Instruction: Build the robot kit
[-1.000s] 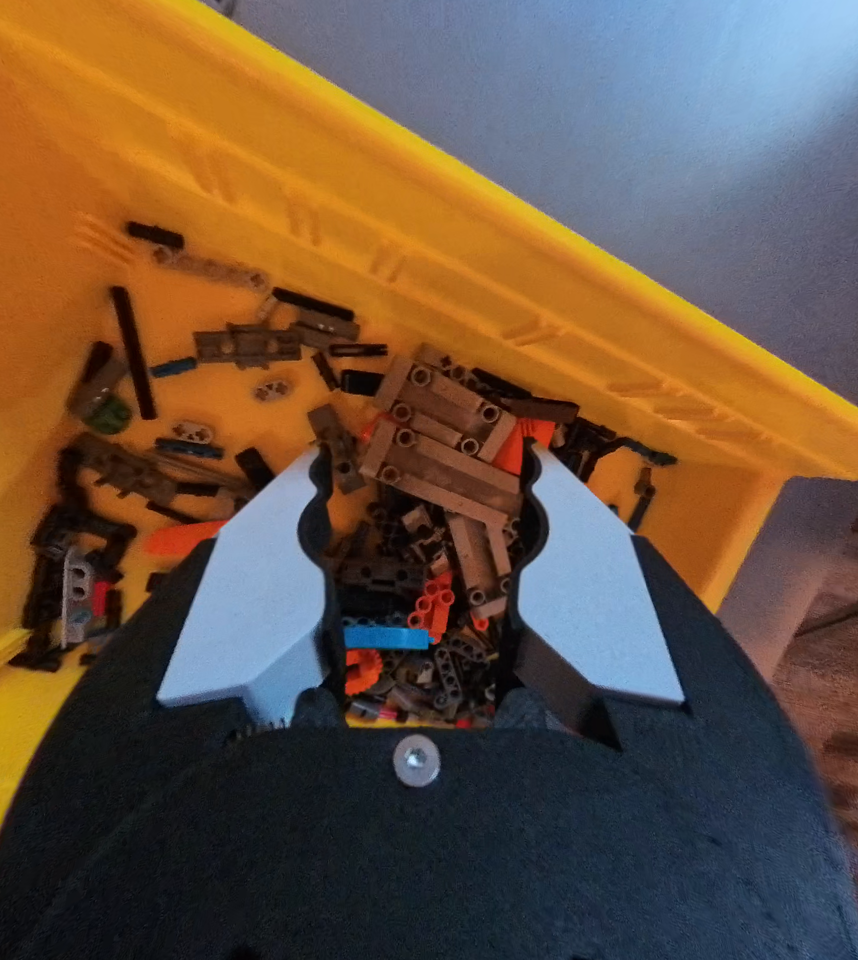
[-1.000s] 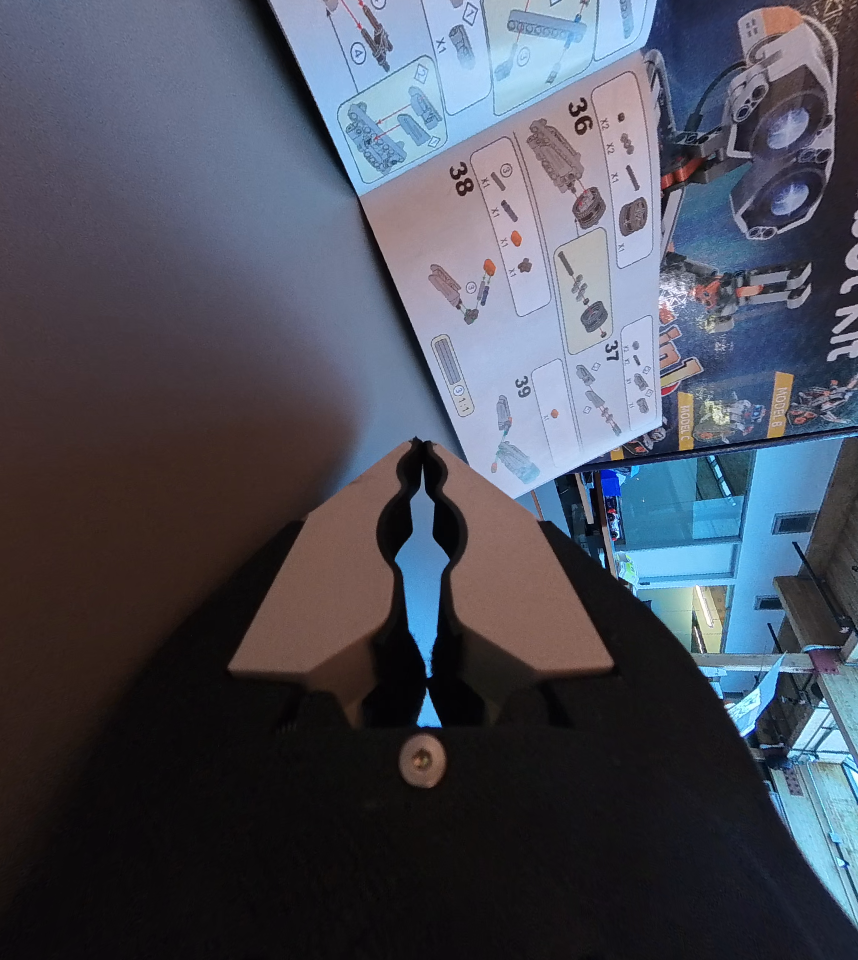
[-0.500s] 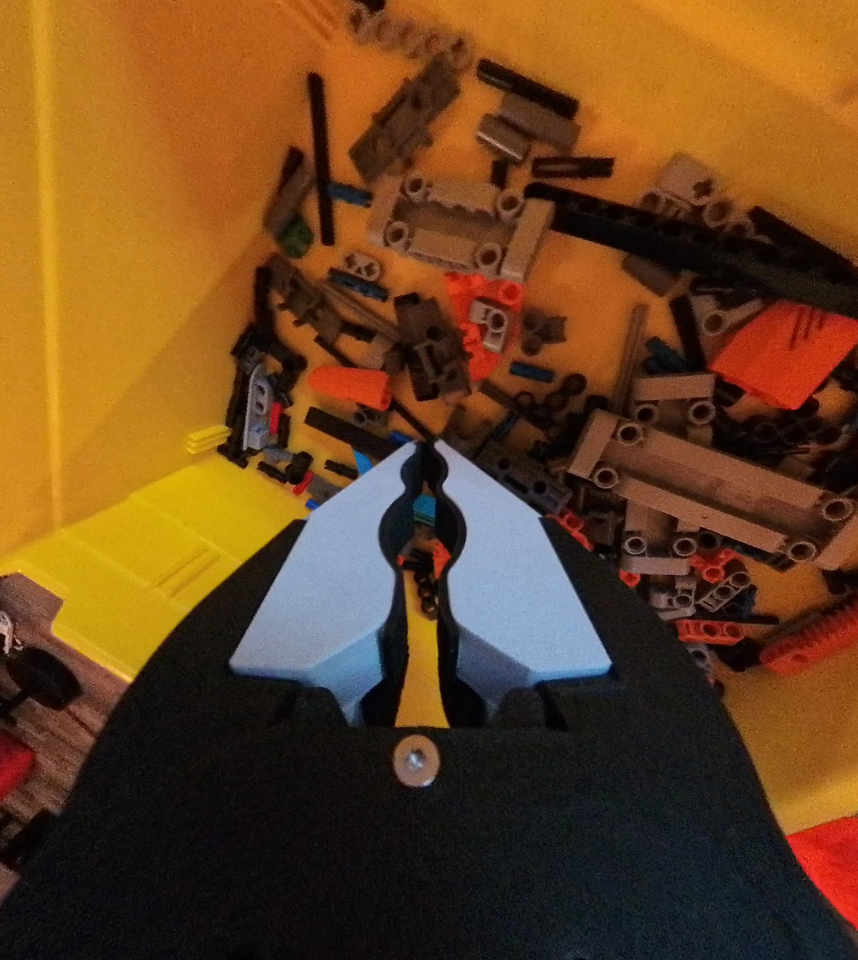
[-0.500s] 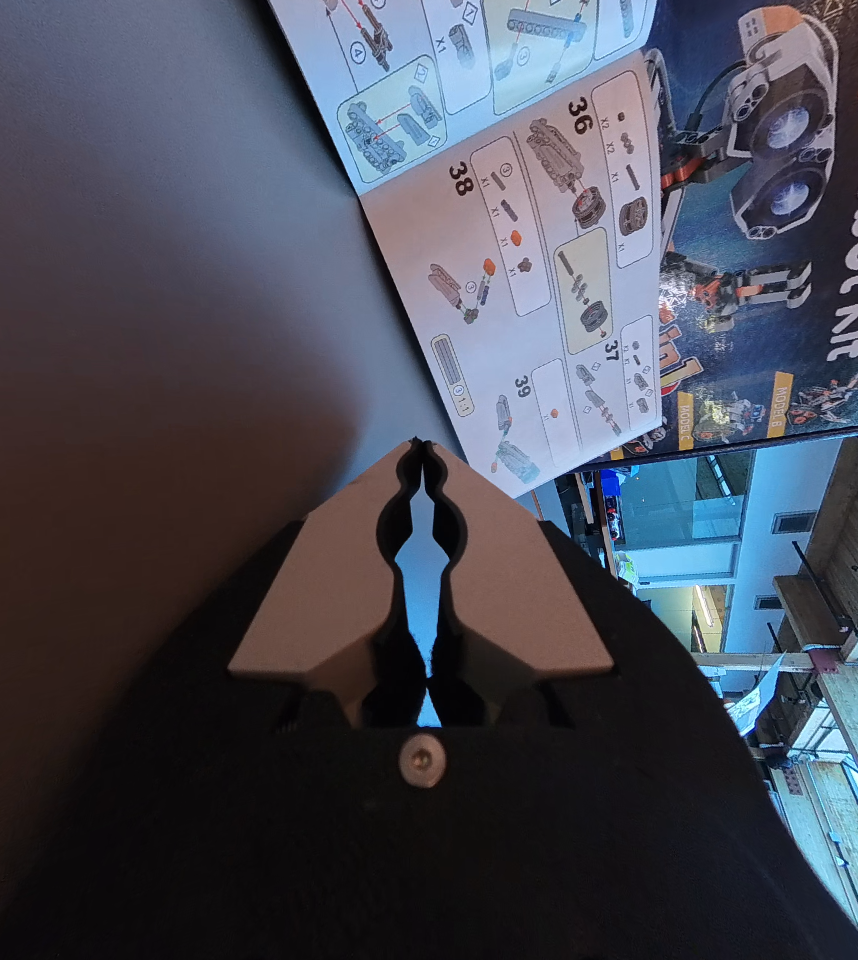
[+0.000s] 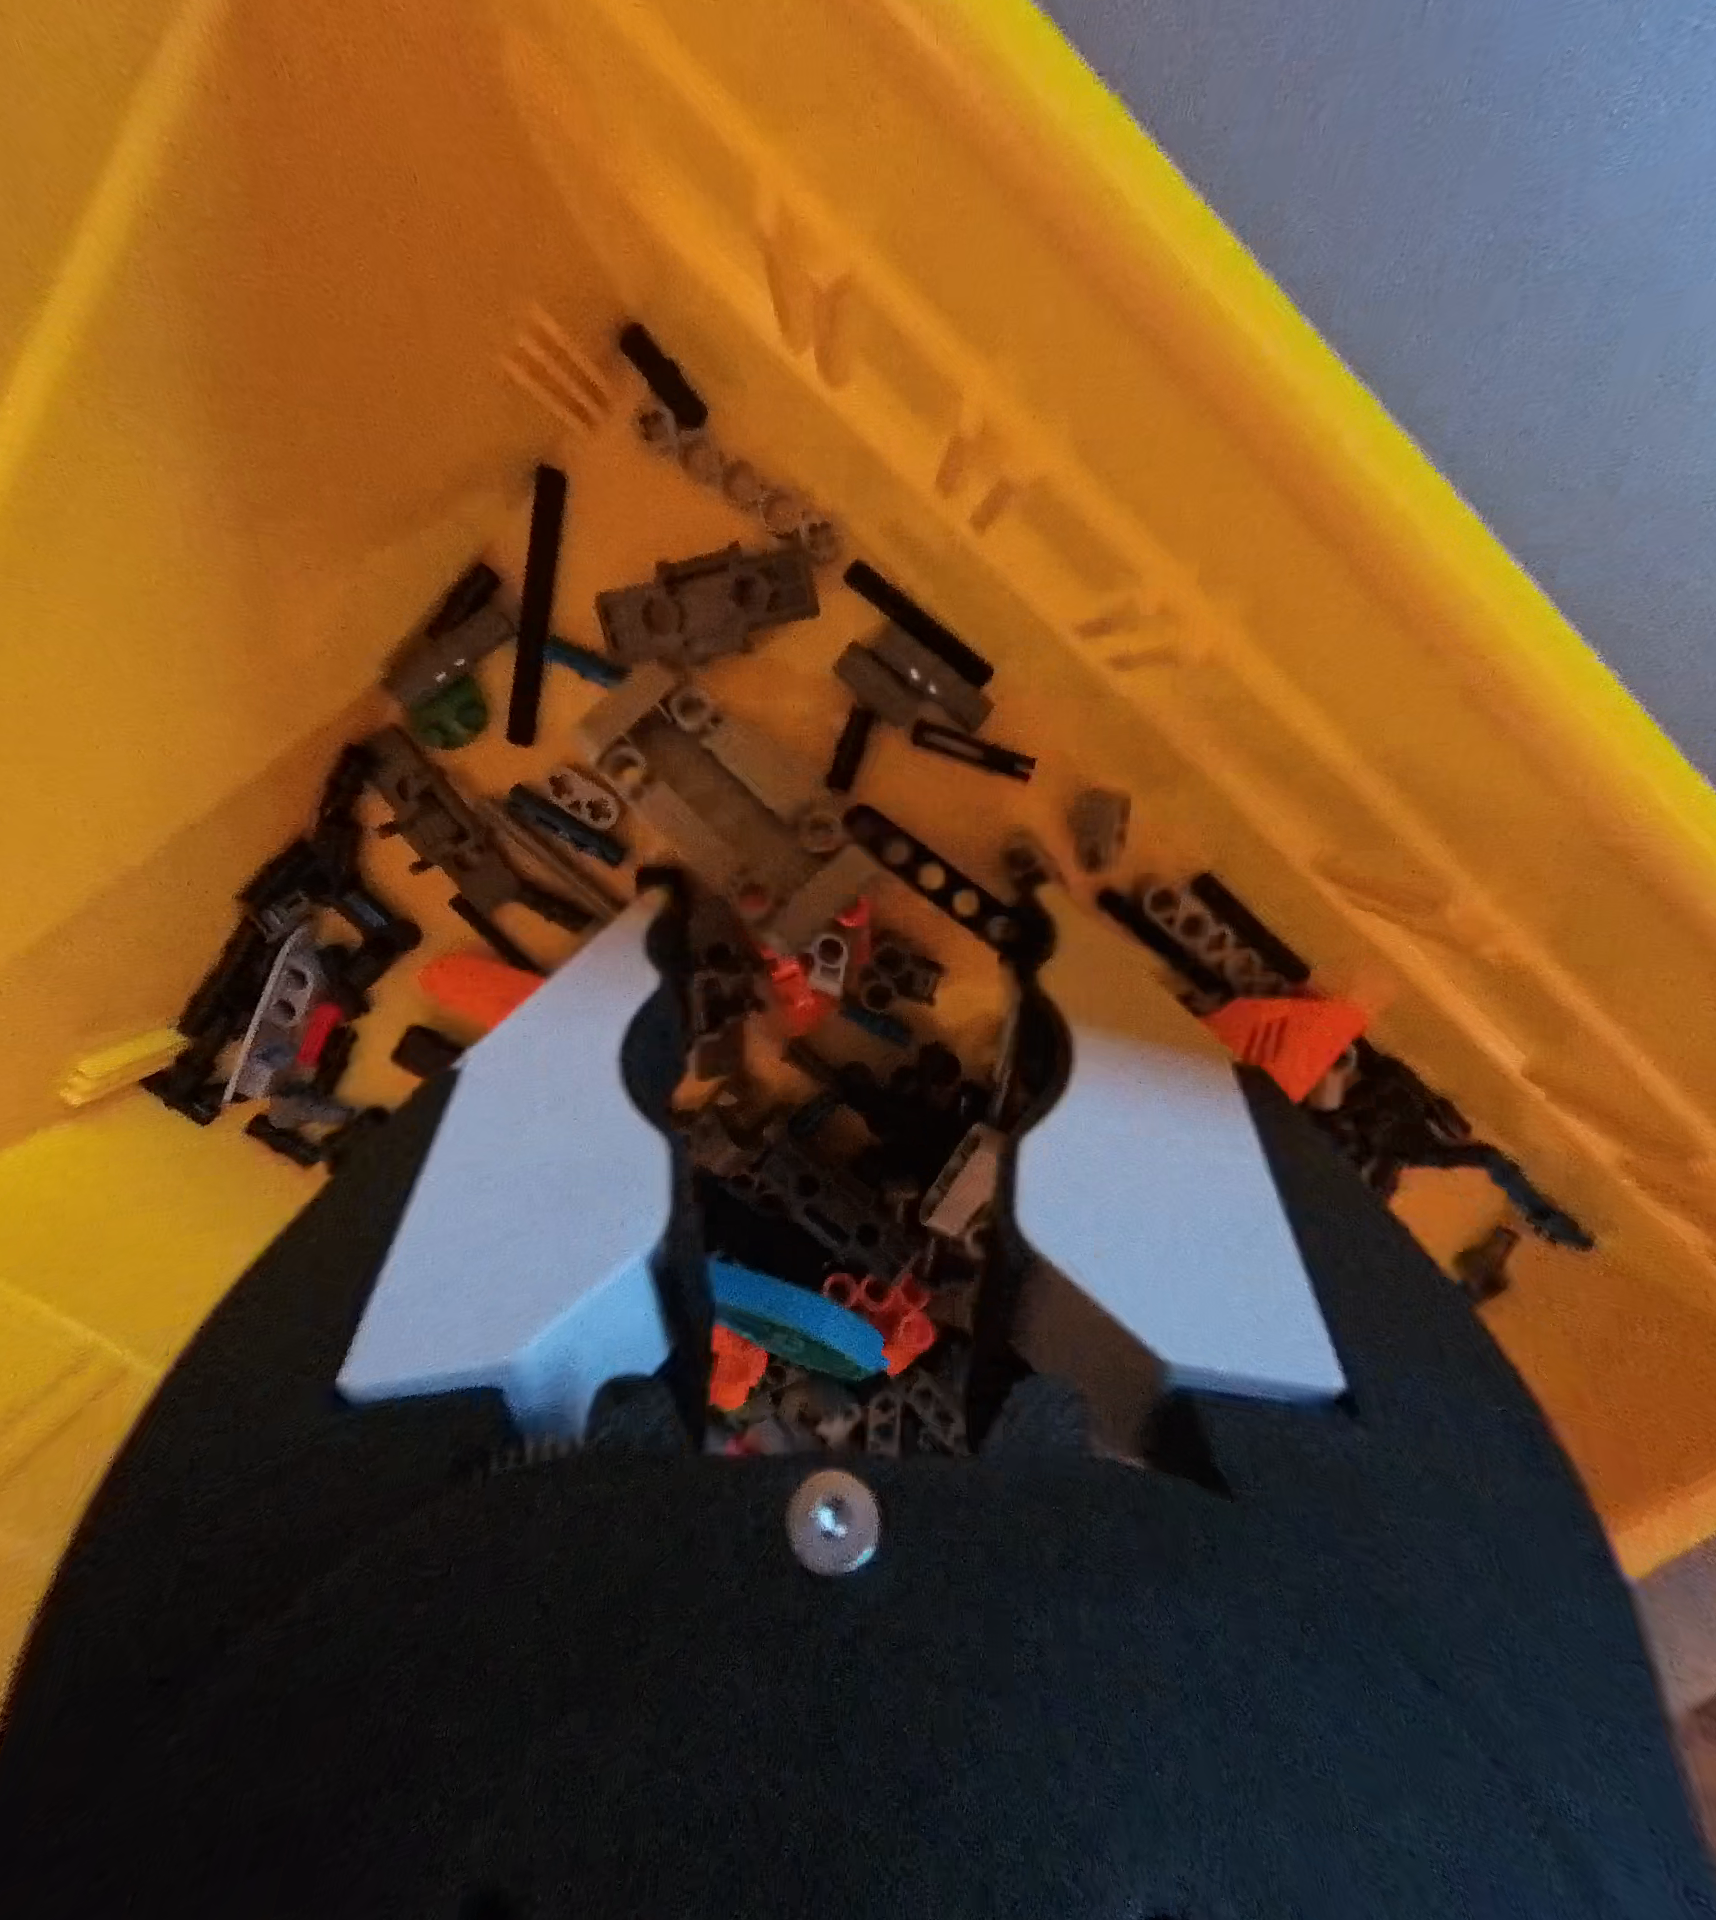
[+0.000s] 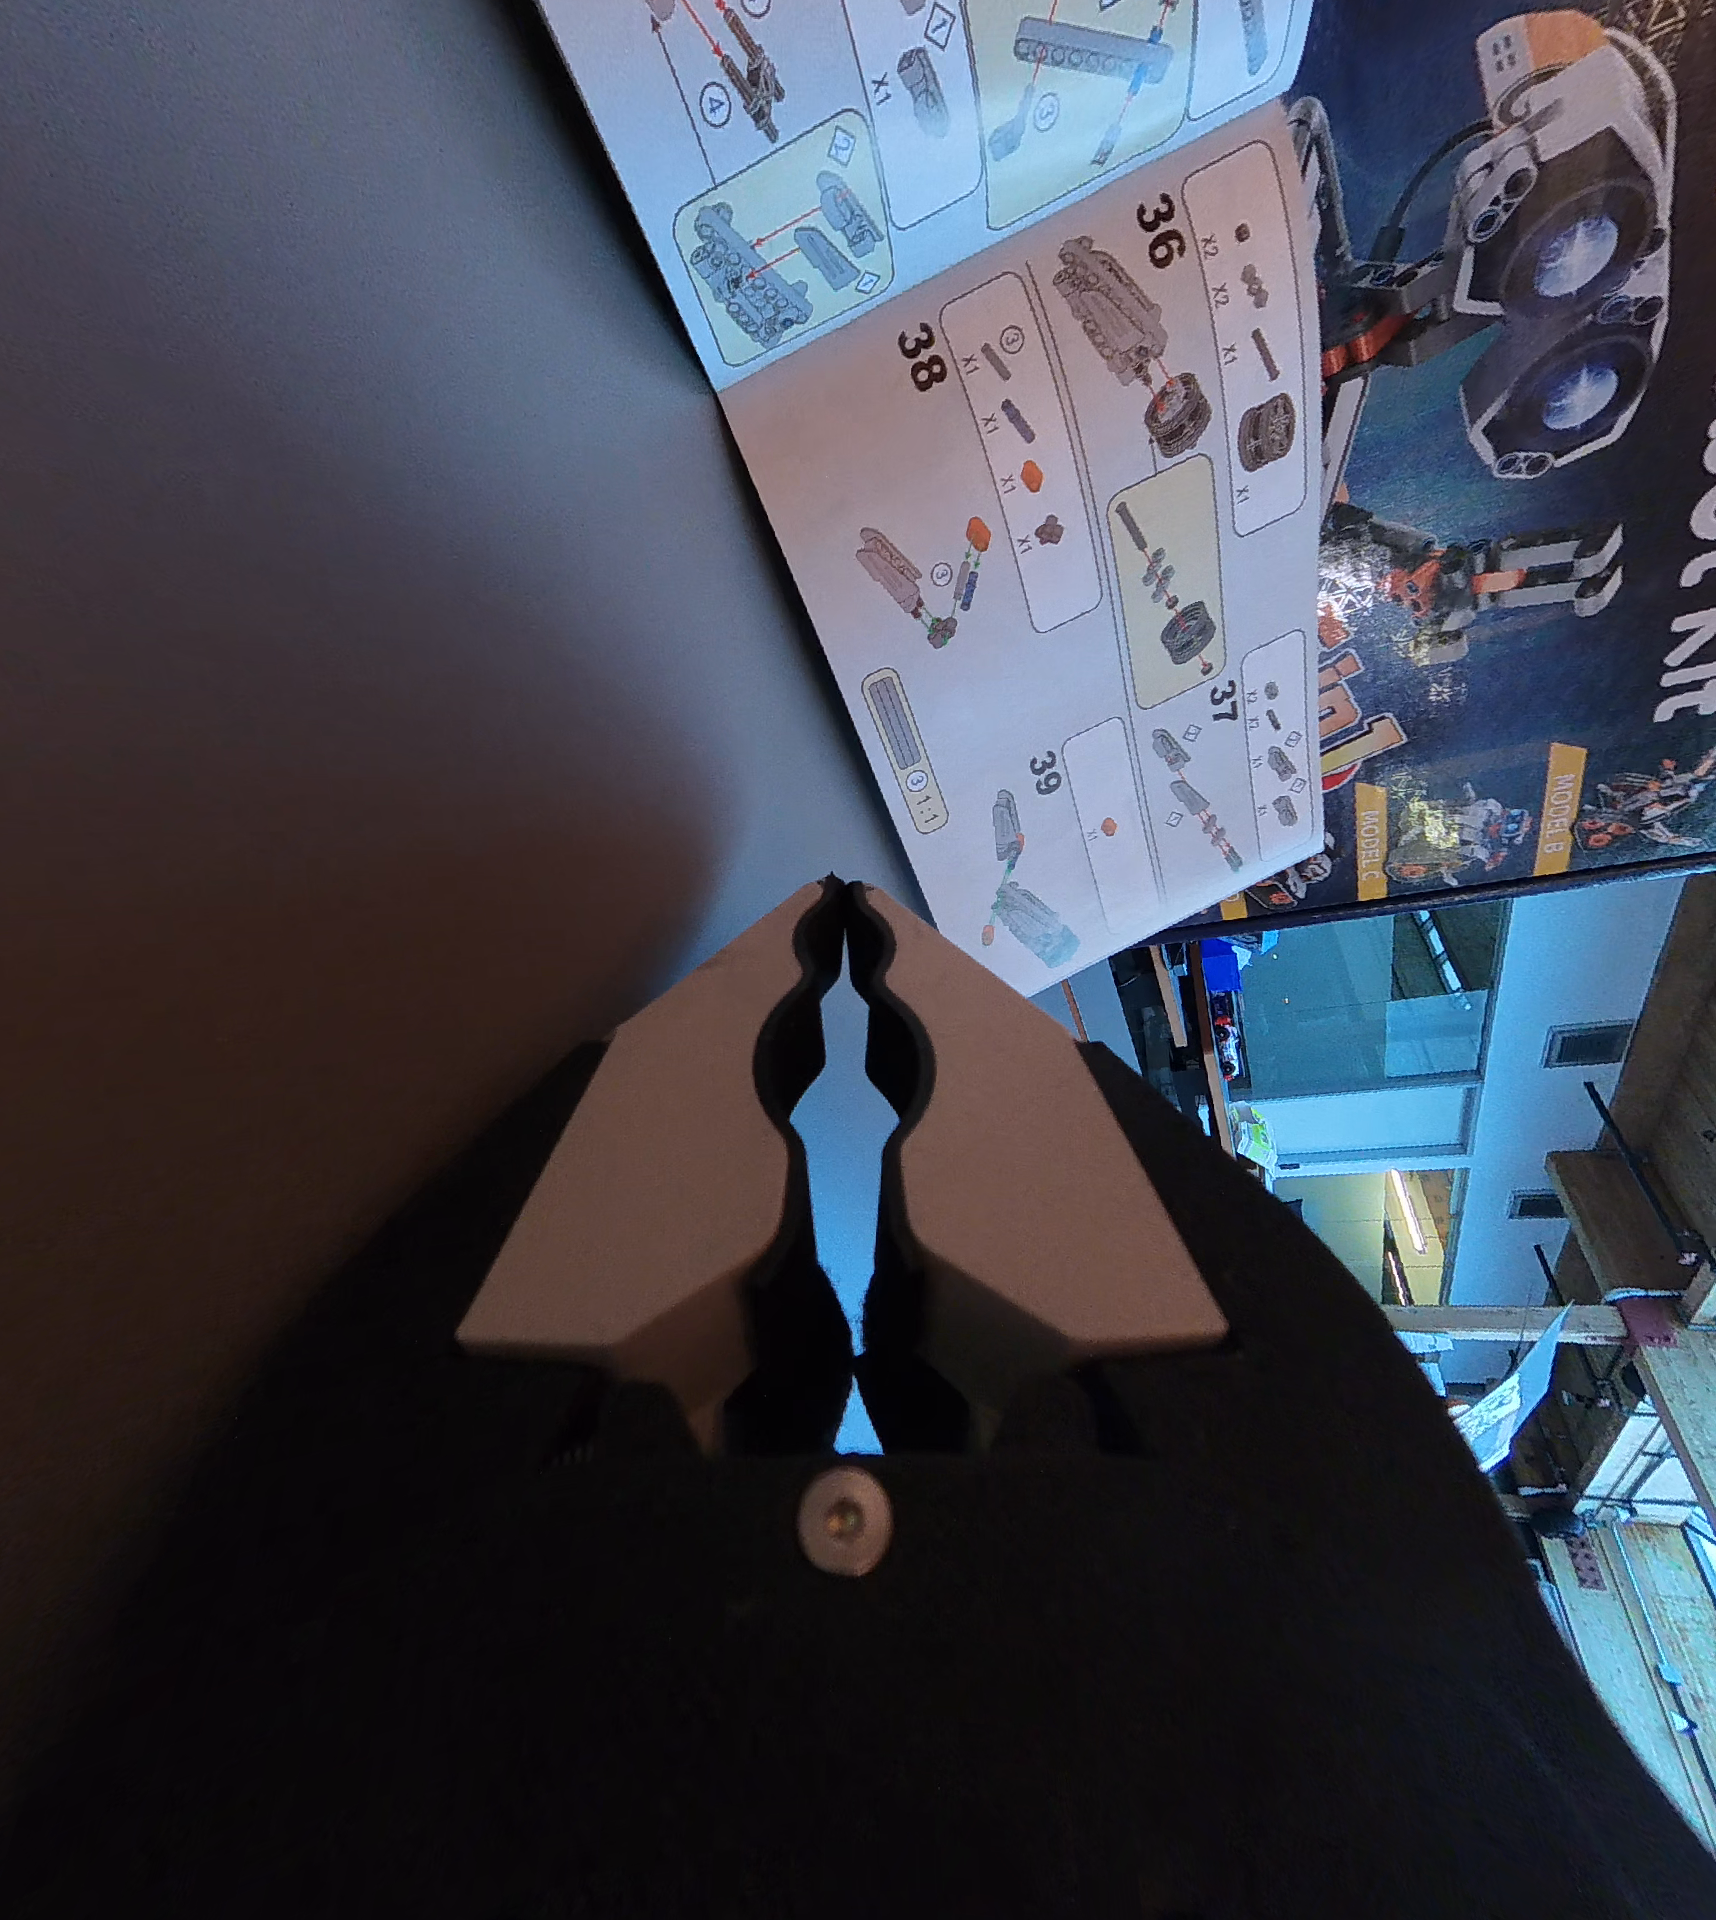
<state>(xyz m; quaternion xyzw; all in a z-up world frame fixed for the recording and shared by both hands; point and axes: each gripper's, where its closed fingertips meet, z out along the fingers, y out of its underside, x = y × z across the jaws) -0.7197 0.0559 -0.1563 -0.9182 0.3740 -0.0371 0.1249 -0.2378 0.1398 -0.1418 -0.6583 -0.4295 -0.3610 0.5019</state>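
Yellow bin: a yellow plastic bin [image 5: 1093, 436] fills the left wrist view, its ribbed walls rising on both sides; the picture is somewhat blurred.
Bin contents: a heap of small building-kit pieces [image 5: 760, 831] lies on the bin floor, mostly black, grey and brown beams and pins, with some orange ones.
Left tongs: the left tongs [image 5: 849, 914] stand wide open above the heap, holding nothing; whether the tips touch any piece cannot be told.
Between the fingers: a curved blue piece [image 5: 792, 1320] and an orange connector [image 5: 885, 1314] show low in the gap, among dark beams.
Beside the fingers: an orange wedge panel [image 5: 1285, 1039] lies just to the right of the right finger, an orange tapered piece [image 5: 475, 982] just left of the left finger.
Far corner: a long black axle [image 5: 537, 603] and a green round piece [image 5: 449, 712] lie near the left wall.
Right tongs: the right tongs [image 6: 841, 888] are closed, tips meeting, with nothing gripped; they hang over a bare grey tabletop [image 6: 314, 468].
Booklet: an open instruction booklet [image 6: 1030, 520] with assembly diagrams lies ahead and to the right of the tips, apart from them.
Box: a dark kit box [image 6: 1560, 468] picturing robots sits beyond the booklet, partly under it.
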